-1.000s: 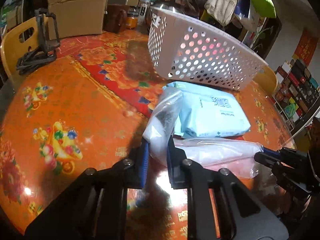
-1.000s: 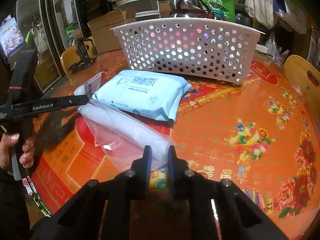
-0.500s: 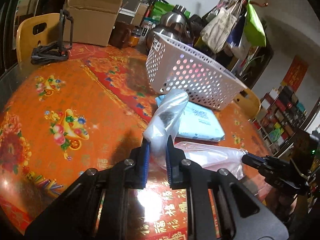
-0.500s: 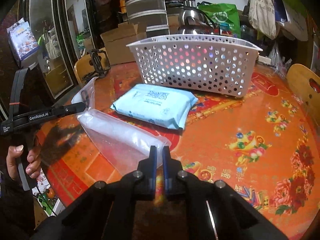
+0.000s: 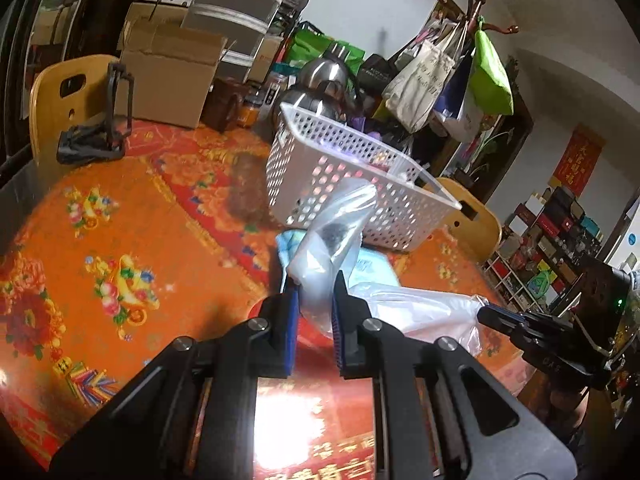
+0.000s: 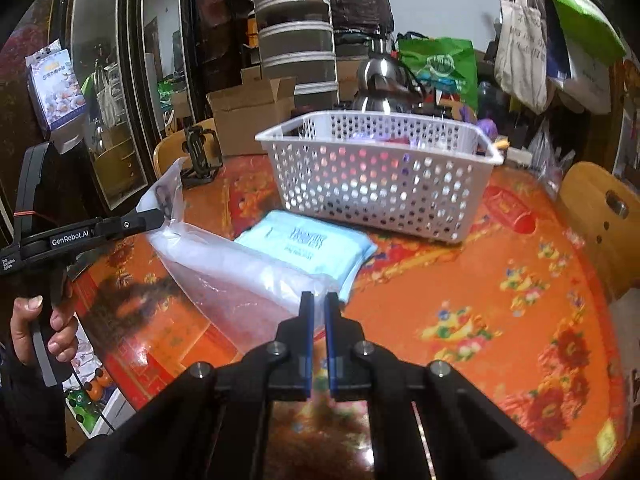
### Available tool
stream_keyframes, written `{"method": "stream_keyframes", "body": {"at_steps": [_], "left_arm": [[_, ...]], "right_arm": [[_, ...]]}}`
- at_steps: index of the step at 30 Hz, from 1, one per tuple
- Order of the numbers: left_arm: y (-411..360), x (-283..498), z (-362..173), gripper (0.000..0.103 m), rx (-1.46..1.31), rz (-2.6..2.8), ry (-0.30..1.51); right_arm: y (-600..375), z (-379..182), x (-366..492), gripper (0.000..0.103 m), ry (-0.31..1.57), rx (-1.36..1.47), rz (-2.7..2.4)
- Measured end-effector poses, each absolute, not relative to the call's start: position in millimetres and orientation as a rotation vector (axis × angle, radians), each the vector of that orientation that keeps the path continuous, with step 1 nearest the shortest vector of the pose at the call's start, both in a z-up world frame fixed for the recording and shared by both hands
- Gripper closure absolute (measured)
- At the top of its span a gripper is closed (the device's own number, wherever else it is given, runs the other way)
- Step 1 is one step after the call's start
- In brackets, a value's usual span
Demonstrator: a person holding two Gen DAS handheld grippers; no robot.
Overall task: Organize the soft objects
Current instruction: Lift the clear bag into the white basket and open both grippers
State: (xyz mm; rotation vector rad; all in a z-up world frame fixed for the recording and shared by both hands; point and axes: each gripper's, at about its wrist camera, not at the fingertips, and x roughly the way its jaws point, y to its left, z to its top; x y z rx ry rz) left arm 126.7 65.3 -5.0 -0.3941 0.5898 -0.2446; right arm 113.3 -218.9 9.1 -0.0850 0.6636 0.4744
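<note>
We have the clear plastic bag (image 6: 240, 272) stretched between our two claws, one end pinched in each, and over the last second it has come up off the counter (image 6: 460, 300): the end in the left claw (image 5: 314, 300) now stands higher, its loose top flapping up in front of the basket wall, while the far end hangs taut toward the right claw (image 6: 316, 312). The left claw is nearly closed, its blue pads gripping the crumpled neck of the bag with only the plastic between them. The right claw is closed almost fully on the opposite corner of the film; its pads have drawn closer than they were a second ago, so the pinch looks firmer now. Something dark sits inside the upper end of the bag, too blurred to name. Beneath and just behind the bag lies the light blue pack of wet wipes (image 6: 308, 240), flat on the counter, and beyond that, toward the far edge, stands the white perforated basket (image 6: 380, 184) with a few things already in it. With the bag lifted and held at both ends, we judge the next step is to carry it over the rim and lower it in; the wipes remain to be moved.
</note>
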Motion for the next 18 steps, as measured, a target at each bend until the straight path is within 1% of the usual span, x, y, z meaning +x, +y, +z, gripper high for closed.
{"method": "stream_keyframes", "body": {"at_steps": [8,15,18], "left_arm": [[55.6,155.3,57.1,0.090,-0.409,-0.260,0.533],[39.7,226.2,131.2,0.090,-0.404,-0.256,0.480],[33.0,262.5,153.4,0.090,-0.408,-0.255,0.479]], "right_arm": [[-231.4,63.0,139.8,0.100,0.598,-0.113,0.464],[-245.1,117.5,204.3,0.100,0.537,-0.127,0.435],[-248.6,135.8,240.2,0.100,0.527,-0.155,0.400]]}}
